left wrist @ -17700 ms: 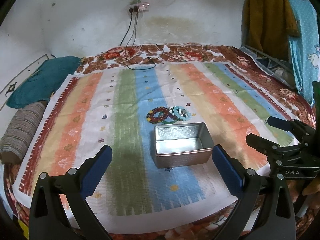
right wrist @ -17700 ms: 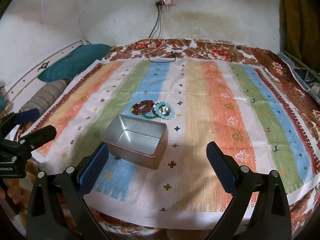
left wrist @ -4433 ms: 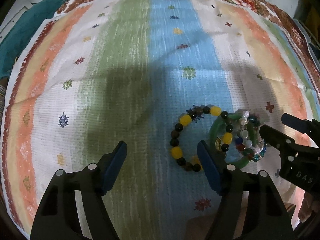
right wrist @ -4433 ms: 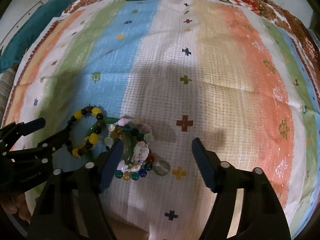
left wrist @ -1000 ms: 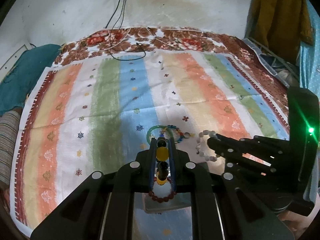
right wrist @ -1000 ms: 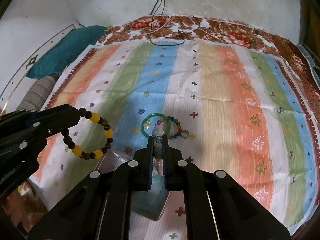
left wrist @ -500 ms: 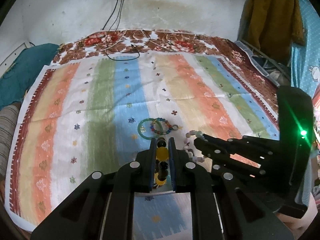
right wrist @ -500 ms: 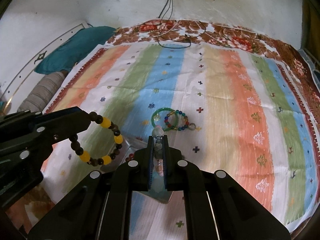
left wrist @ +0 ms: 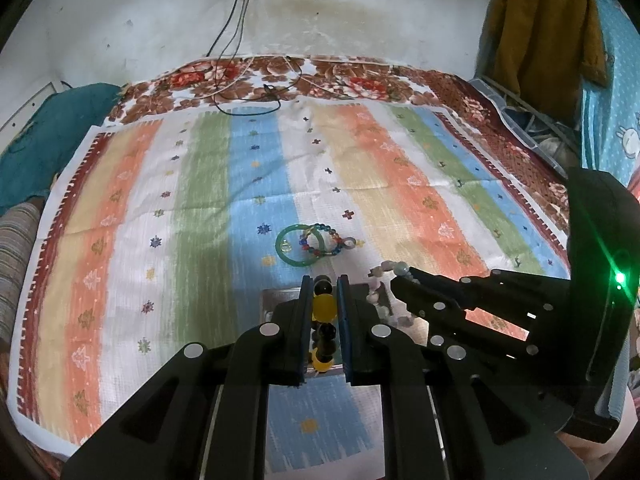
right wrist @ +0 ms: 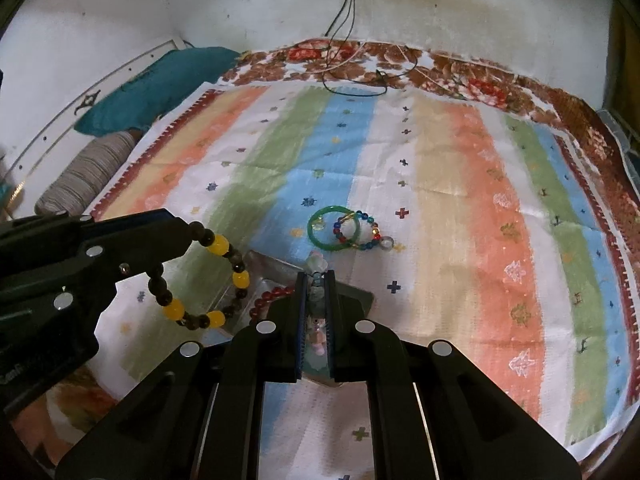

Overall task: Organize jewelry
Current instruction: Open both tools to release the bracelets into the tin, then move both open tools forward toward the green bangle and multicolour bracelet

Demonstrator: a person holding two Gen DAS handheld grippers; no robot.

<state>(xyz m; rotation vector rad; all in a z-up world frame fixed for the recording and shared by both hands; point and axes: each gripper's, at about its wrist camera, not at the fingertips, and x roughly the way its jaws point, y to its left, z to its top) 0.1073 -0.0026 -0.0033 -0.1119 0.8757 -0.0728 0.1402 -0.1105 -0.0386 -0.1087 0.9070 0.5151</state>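
My left gripper (left wrist: 323, 284) is shut on a bracelet of yellow and dark beads (left wrist: 323, 307), which hangs in a loop (right wrist: 208, 276) above the metal tin (right wrist: 276, 276). My right gripper (right wrist: 316, 276) is shut on a pale pastel bead bracelet (right wrist: 316, 264), which shows in the left wrist view (left wrist: 380, 280) over the tin (left wrist: 280, 296). A red bead bracelet (right wrist: 272, 296) lies inside the tin. A green bangle (left wrist: 296, 245) and a multicoloured bead bracelet (left wrist: 324, 240) lie on the striped cloth beyond the tin.
The striped cloth (left wrist: 192, 200) covers a bed with a floral sheet (left wrist: 360, 76). A teal pillow (right wrist: 160, 84) and a striped bolster (right wrist: 88, 176) lie at the left. Cables (left wrist: 248, 96) trail from a wall socket. Clothes (left wrist: 540, 32) hang at the right.
Both grippers have drawn back a little toward the near edge, each still holding its bracelet over the tin. The bangle and multicoloured bracelet on the cloth have not moved.
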